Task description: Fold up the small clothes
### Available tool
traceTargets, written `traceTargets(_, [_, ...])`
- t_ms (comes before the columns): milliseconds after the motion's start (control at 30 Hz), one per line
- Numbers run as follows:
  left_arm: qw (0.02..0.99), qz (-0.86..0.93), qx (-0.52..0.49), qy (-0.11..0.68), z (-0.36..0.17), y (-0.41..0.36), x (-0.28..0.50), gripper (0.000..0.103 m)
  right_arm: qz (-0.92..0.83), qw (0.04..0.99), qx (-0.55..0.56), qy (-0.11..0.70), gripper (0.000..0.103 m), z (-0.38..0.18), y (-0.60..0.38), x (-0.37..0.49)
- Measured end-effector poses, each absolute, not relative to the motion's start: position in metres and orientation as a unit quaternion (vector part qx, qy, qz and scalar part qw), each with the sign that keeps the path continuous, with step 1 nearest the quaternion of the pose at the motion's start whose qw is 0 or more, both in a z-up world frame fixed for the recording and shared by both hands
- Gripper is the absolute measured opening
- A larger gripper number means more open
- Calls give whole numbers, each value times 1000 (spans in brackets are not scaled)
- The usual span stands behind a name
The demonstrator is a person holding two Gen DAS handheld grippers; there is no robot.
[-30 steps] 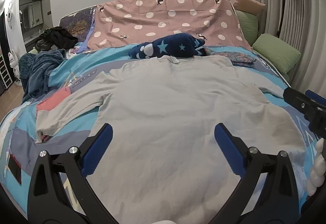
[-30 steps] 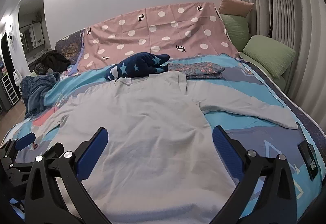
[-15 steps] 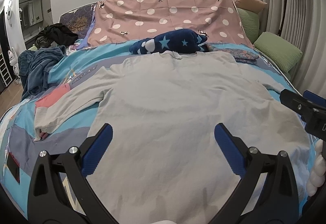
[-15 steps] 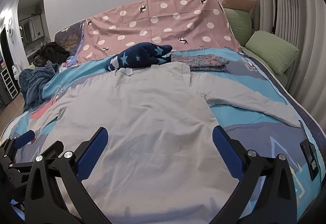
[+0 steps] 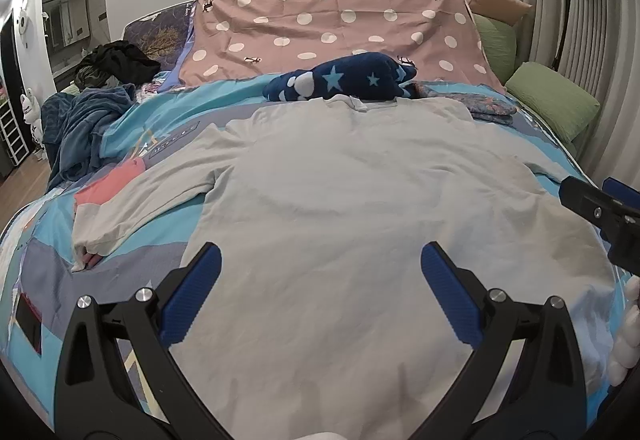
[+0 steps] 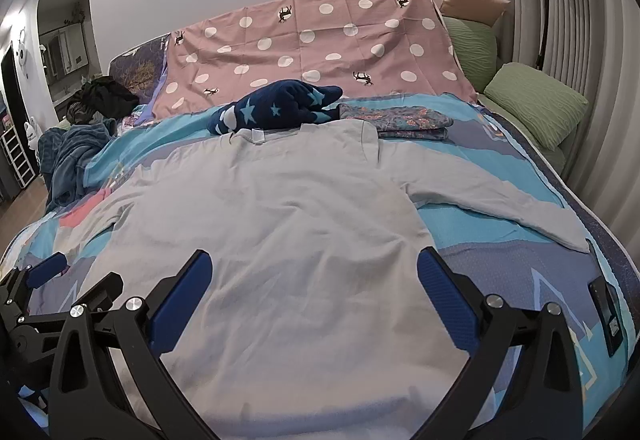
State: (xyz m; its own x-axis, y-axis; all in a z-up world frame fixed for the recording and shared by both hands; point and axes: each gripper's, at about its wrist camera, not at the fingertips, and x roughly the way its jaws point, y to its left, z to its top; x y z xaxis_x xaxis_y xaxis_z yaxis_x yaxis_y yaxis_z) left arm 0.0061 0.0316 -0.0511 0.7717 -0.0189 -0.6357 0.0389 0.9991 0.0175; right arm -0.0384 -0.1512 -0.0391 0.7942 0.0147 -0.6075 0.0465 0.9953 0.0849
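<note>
I've eased both grippers — left point(image 5: 320, 292), right point(image 6: 314, 298) — forward over the shirt point(image 5: 360, 199); both gape wide, holding nothing. Shirt lies flat mid-bed point(image 6: 500, 256), sleeves out — ready for a first fold.

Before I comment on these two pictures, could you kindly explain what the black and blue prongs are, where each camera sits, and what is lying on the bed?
There is no robot here: a person holds a hand tool in each hand. Each tool has two black fingers with blue pads and a fisheye camera looking along them. One picture comes from the left gripper, the other from the right gripper. Both stand open and hold nothing. Below them a pale grey long-sleeved top lies flat, sleeves spread, on the blue patterned bedcover. Beyond its collar sit a navy star-print fleece bundle and a folded floral cloth. A pink polka-dot sheet covers the headboard, with green pillows beside it.
</note>
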Motion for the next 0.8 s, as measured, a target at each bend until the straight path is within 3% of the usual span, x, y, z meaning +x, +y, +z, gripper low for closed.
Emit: traceTargets(800, [940, -8, 10, 341, -57, 44, 3, 101, -18, 940, 42, 339, 102, -48, -154, -39])
